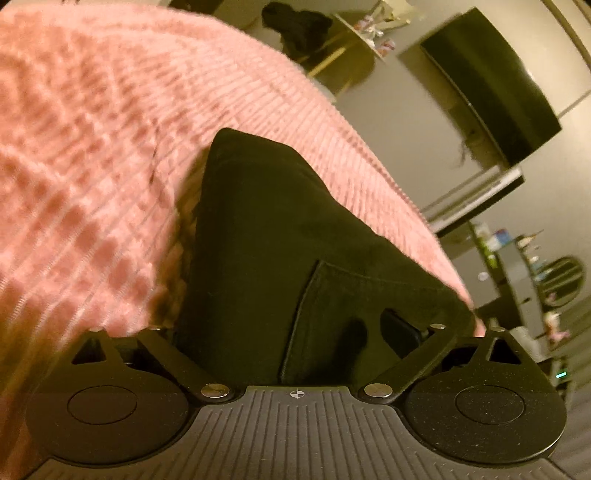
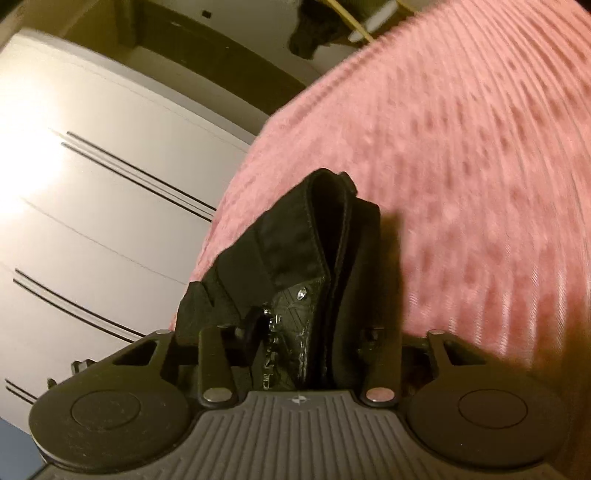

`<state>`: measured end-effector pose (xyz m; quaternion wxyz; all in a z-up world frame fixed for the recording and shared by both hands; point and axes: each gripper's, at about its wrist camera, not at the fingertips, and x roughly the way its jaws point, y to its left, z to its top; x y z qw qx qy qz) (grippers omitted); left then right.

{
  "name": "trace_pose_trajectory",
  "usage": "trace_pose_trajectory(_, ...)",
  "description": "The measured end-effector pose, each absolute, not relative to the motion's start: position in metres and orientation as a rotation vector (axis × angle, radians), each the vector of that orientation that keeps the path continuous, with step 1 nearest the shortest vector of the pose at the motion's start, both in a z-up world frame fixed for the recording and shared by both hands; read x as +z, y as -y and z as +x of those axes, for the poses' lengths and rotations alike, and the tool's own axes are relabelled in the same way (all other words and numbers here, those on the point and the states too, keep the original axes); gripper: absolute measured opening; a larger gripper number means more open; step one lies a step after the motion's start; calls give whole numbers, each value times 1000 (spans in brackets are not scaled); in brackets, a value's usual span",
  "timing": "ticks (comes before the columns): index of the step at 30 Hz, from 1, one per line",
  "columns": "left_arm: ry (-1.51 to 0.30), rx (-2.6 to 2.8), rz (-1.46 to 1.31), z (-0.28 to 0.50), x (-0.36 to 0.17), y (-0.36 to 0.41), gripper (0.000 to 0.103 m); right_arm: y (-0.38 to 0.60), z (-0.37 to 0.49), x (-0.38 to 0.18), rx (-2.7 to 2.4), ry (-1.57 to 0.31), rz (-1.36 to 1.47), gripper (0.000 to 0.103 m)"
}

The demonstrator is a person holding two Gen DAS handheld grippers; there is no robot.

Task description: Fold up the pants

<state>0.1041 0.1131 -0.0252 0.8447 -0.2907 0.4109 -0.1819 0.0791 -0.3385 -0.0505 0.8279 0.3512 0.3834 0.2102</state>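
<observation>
Dim bedroom, warm light. White wardrobe doors (image 2: 92,206) off to the left of the right gripper; dark screen (image 1: 491,85) and cluttered shelves (image 1: 517,258) beyond and right of the left gripper. A dark heap (image 1: 295,26) sits on a small stand far ahead, past the bed edge.

Bed: pink ribbed blanket (image 1: 92,166) fills the ground ahead of both grippers and serves as the folding surface. Blurred, so fine texture unsure.

Pants (image 1: 266,240): black, lying on the blanket straight ahead of the left gripper, tapering away to a blunt folded corner. A curved pocket seam shows close in. From the right wrist view the pants (image 2: 332,240) show 2 stacked hemmed edges, likely waistband layers, with a metal stud and zipper teeth near the camera. Judged already doubled lengthwise at least once.

Left gripper (image 1: 295,332): jaws spread wide, straddling the near edge of the cloth; only 1 pad shows, on the right, not pressing. Nothing held. Likely poised to take that edge.

Right gripper (image 2: 303,332): jaws narrowed about the bunched waistband, cloth packed between them. The fingertips are hidden by fabric, so I cannot tell whether the pads bite yet.

Both grippers sit at 1 end of the garment, probably to carry it over for the next fold.
</observation>
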Motion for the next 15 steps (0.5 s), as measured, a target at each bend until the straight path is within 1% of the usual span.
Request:
trace_pose_trajectory(3,-850,-356,-637,104,-16,-112,96,329,86,-33,474,-769,703,36)
trace_pose_trajectory(5,-809,-350,-662,108,-5,-115,93,324,92,-22,482,-733,680,36)
trace_pose_trajectory(8,-736,-333,-669,118,10,-117,93,319,106,-11,477,-673,651,36)
trace_pose_trajectory(9,-728,-321,-671,123,13,-116,93,318,108,-8,467,-657,634,38)
trace_pose_trajectory(10,-727,-301,-671,128,15,-116,93,314,112,-5,447,-636,598,41)
trace_pose_trajectory(12,-749,-219,-657,141,13,-113,94,311,120,-5,348,-609,540,68)
trace_pose_trajectory(14,-757,-102,-562,143,14,-105,96,315,123,-8,258,-621,512,74)
trace_pose_trajectory(15,-730,-70,-508,140,16,-102,96,319,121,-9,216,-611,489,74)
